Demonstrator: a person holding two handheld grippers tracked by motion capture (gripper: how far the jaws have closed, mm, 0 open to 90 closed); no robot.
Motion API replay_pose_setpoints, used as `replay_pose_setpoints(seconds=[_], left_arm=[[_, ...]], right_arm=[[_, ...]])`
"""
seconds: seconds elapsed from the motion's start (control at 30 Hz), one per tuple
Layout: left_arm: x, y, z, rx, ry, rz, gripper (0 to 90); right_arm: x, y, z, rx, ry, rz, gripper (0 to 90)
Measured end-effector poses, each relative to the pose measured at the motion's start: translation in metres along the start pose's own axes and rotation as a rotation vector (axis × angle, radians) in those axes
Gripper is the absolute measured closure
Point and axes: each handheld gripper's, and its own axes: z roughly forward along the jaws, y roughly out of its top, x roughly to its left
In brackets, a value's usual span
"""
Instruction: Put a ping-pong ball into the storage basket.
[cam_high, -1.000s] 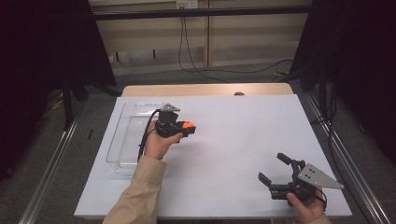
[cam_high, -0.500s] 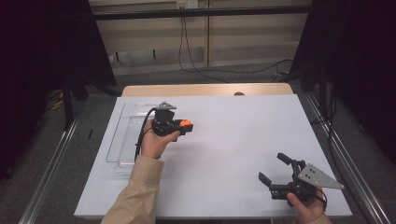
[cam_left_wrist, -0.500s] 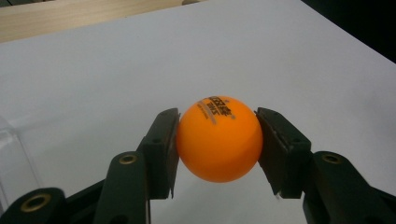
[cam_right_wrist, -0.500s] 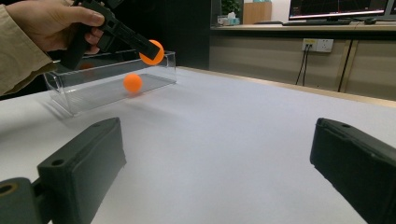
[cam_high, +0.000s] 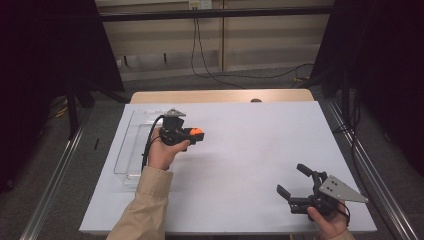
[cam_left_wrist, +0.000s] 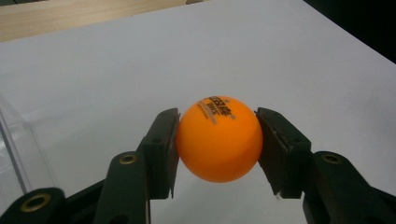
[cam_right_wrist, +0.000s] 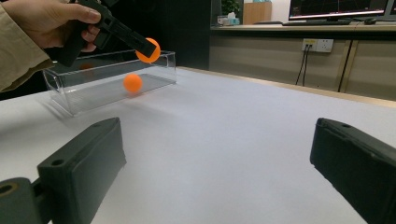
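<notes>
My left gripper (cam_high: 194, 133) is shut on an orange ping-pong ball (cam_high: 196, 132) and holds it above the white table, just right of a clear plastic box (cam_high: 126, 150). In the left gripper view both black pads (cam_left_wrist: 163, 144) press the sides of the ball (cam_left_wrist: 218, 139), which has dark print on top. From the right gripper view the held ball (cam_right_wrist: 150, 50) hangs over the near end of the box (cam_right_wrist: 93, 91). A second orange ball (cam_right_wrist: 133, 82) shows low inside the box. My right gripper (cam_high: 290, 178) rests near the table's front right, open and with nothing between its jaws.
The white table top (cam_high: 260, 135) stretches between the two hands. A wooden strip (cam_high: 220, 96) runs along its far edge. Cables lie on the floor behind, and metal rails flank both sides of the table.
The left hand has drifted slightly left toward the clear box, the ball still in its grip. The right gripper has stayed where it was.
</notes>
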Motion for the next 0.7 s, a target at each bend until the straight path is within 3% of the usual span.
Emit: replay_pose_setpoints(seconds=[0.7], left_arm=[[0.006,0.001,-0.012,-0.013,0.017,-0.014,51.0]], right_arm=[[0.0,0.0,0.0,-0.002,0.001,0.0,2.3]])
